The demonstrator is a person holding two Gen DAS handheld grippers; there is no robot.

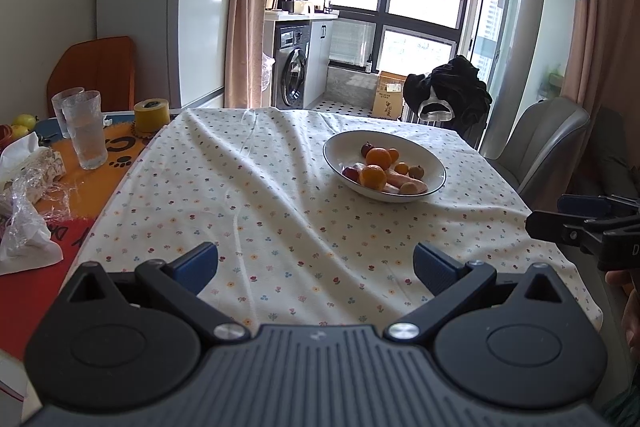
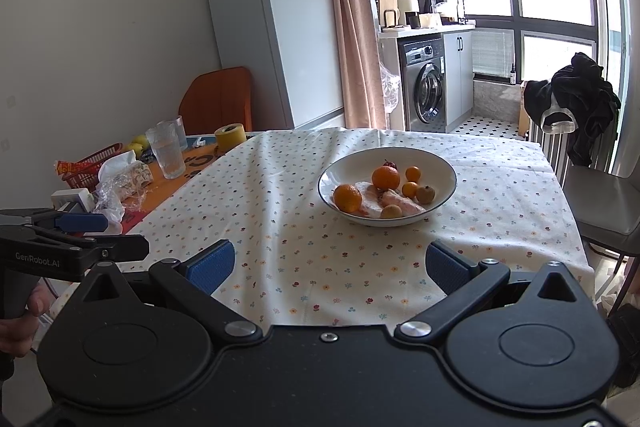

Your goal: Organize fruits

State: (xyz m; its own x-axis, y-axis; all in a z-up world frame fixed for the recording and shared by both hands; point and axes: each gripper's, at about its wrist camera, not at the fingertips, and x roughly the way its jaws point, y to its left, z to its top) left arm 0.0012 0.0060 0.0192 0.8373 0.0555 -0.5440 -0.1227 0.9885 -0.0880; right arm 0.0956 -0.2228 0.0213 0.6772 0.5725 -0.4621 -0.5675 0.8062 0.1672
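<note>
A white bowl [image 1: 424,155] [image 2: 440,167] stands on the flowered tablecloth [image 1: 260,187] [image 2: 280,207]. It holds two oranges [image 1: 378,157] [image 2: 386,177], small kumquats [image 2: 413,173], dark grapes [image 1: 366,149], brownish round fruits [image 2: 425,194] and pale pink pieces [image 2: 400,205]. My left gripper [image 1: 316,263] is open and empty, low over the near cloth. My right gripper [image 2: 330,265] is open and empty, short of the bowl. Each gripper shows at the edge of the other's view, the right one [image 1: 576,227] and the left one [image 2: 80,227].
At the left stand two glasses [image 1: 84,131] [image 2: 166,151], a yellow tape roll [image 1: 151,115] [image 2: 230,135], crumpled plastic [image 1: 24,219] [image 2: 120,187], a red basket [image 2: 90,167] and yellow-green fruits [image 1: 22,121] [image 2: 138,143]. A grey chair [image 1: 540,143] [image 2: 600,203] stands at the right edge.
</note>
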